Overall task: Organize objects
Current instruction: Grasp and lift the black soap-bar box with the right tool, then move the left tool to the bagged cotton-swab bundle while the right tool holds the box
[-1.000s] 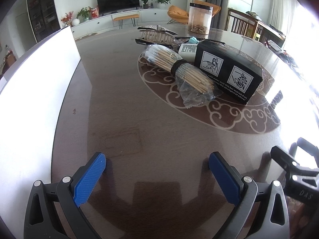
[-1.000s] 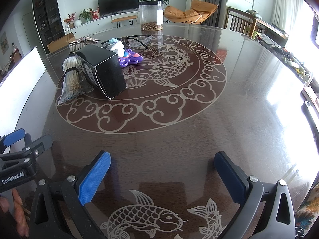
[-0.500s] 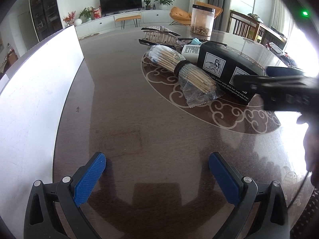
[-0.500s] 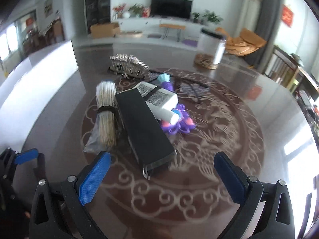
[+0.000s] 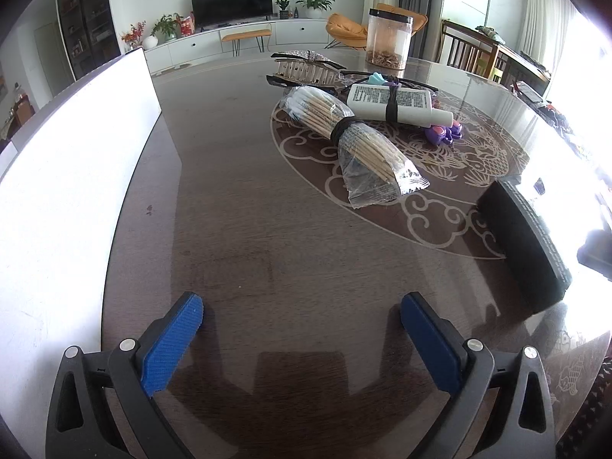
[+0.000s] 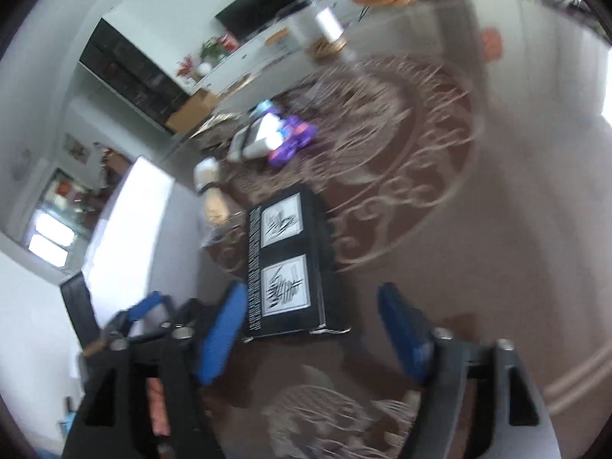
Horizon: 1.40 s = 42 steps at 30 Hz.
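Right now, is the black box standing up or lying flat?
Lying flat: the black box rests lengthwise on the table, its two printed panels facing up.

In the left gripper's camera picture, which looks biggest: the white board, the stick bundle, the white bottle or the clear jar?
1. White board, though it's nearest the camera.
2. Stick bundle.
3. White bottle.
4. Clear jar, looking nearly as big as the bottle; it is farthest away.

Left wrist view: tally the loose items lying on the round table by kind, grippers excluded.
Black box: 1
Bagged bundle of wooden sticks: 1
White tube: 1
Purple toy: 1
Clear jar: 1
Large hair clip: 1
Small teal item: 1, kind unclear
Total: 7
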Each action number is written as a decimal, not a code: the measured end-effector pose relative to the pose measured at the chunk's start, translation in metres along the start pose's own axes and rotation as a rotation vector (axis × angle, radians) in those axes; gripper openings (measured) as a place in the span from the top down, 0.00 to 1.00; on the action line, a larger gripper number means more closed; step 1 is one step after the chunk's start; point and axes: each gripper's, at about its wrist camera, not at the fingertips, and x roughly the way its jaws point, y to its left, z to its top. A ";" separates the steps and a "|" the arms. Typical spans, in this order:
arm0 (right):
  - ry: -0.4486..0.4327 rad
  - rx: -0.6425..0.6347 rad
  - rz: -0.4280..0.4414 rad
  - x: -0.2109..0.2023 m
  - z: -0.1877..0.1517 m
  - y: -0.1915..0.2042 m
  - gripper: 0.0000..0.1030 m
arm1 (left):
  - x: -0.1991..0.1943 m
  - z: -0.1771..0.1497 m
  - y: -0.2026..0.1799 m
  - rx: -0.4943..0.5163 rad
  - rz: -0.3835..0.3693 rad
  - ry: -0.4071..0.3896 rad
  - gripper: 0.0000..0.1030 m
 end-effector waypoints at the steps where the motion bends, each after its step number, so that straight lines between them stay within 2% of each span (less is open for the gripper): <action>1: -0.022 -0.011 -0.026 -0.005 0.001 -0.002 0.12 | 0.000 0.000 0.000 0.000 0.000 0.000 0.00; 3: -0.040 -0.064 -0.064 -0.009 0.000 0.008 0.07 | 0.000 0.000 0.000 0.000 0.000 0.000 0.00; 7: -0.004 -0.188 -0.144 0.019 -0.001 0.039 0.07 | 0.000 0.000 0.000 0.000 0.000 0.000 0.00; 12: 0.024 -0.365 -0.355 0.066 -0.014 0.064 0.05 | 0.001 0.000 -0.001 -0.001 0.000 -0.001 0.00; 15: 0.033 -0.393 -0.342 0.071 -0.012 0.067 0.00 | 0.001 0.000 -0.001 0.000 0.001 0.000 0.00; 23: -0.012 -0.379 -0.329 0.075 -0.002 0.056 0.00 | 0.001 0.001 0.001 -0.007 0.000 0.003 0.00; 25: -0.014 -0.379 -0.329 0.075 -0.002 0.055 0.00 | 0.003 0.008 0.001 -0.035 -0.005 0.057 0.00; 26: -0.014 -0.378 -0.329 0.075 -0.002 0.055 0.00 | 0.001 0.013 0.002 -0.071 -0.066 0.067 0.00; 27: -0.016 -0.377 -0.330 0.075 -0.002 0.055 0.00 | -0.002 0.020 0.005 -0.125 -0.171 0.057 0.00; 28: -0.017 -0.375 -0.331 0.075 -0.001 0.054 0.00 | -0.006 0.029 0.007 -0.163 -0.219 0.034 0.00; 30: -0.018 -0.375 -0.331 0.076 0.000 0.054 0.00 | -0.012 0.057 0.001 -0.172 -0.180 -0.028 0.00; 33: -0.018 -0.375 -0.331 0.076 0.000 0.054 0.00 | 0.002 0.096 -0.010 -0.144 -0.106 -0.065 0.00; 38: -0.017 -0.375 -0.330 0.076 -0.001 0.054 0.00 | 0.059 0.125 -0.015 -0.141 0.006 0.021 0.00; 41: -0.019 -0.373 -0.332 0.075 -0.001 0.054 0.00 | 0.077 0.130 -0.007 -0.170 0.024 0.046 0.00; 42: -0.019 -0.373 -0.332 0.075 0.000 0.054 0.00 | 0.082 0.131 -0.005 -0.171 0.025 0.055 0.17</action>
